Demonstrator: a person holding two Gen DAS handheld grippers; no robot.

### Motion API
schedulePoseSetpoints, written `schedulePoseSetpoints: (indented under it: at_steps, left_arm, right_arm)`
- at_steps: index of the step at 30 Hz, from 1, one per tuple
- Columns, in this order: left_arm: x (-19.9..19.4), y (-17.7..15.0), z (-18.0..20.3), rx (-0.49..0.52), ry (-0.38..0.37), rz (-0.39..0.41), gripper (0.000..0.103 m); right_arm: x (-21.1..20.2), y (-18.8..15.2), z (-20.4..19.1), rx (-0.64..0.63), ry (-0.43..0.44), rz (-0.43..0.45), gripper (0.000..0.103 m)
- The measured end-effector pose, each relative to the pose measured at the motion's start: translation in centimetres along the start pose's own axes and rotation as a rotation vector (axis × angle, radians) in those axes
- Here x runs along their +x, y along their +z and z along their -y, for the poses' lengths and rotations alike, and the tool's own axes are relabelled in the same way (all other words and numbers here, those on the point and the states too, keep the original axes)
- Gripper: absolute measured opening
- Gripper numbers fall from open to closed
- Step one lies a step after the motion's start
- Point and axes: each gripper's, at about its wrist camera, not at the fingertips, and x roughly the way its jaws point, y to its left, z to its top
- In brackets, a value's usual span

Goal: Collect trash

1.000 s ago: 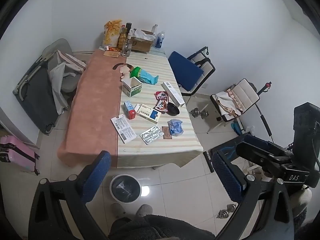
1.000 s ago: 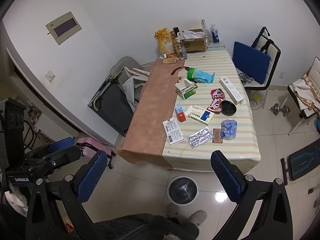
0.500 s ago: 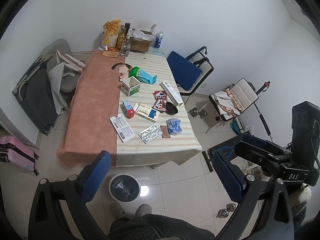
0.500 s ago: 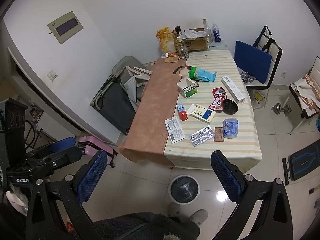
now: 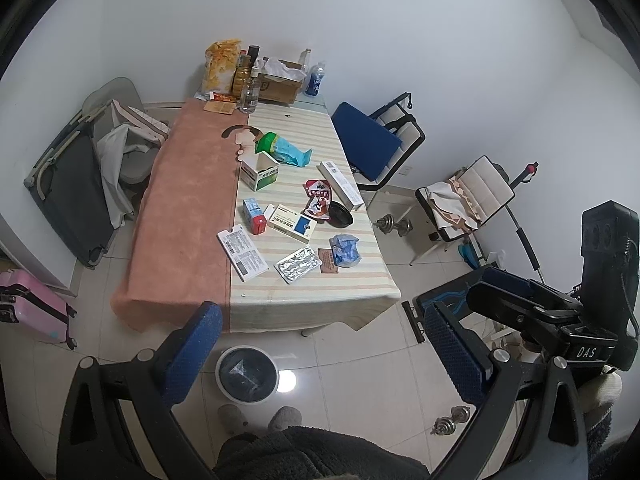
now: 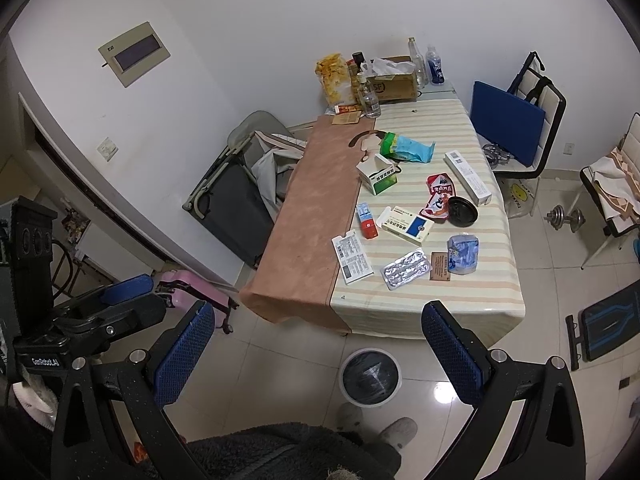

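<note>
While both my left gripper (image 5: 320, 356) and right gripper (image 6: 318, 350) gape empty, the round white-rimmed bin (image 6: 370, 376) stands on floor below the striped worktop (image 6: 440, 300) edge.

A pink suitcase (image 5: 30, 306) stands on the floor; dumbbells (image 6: 568, 218) lie near chairs (image 5: 466, 196).

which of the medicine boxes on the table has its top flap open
The white-and-green box near the teal wrapper; its flap stands up, while the other boxes lie closed and flat.
</note>
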Motion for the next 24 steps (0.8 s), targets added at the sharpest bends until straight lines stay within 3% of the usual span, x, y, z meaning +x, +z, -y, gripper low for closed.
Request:
schedulePoseSetpoints:
  at_steps: [24]
  left_arm:
    - [-0.03, -0.19, 0.48, 0.0, -0.004, 0.003, 0.103]
  right_arm:
    - [0.08, -0.29, -0.3, 0.001, 0.002, 0.003, 0.103]
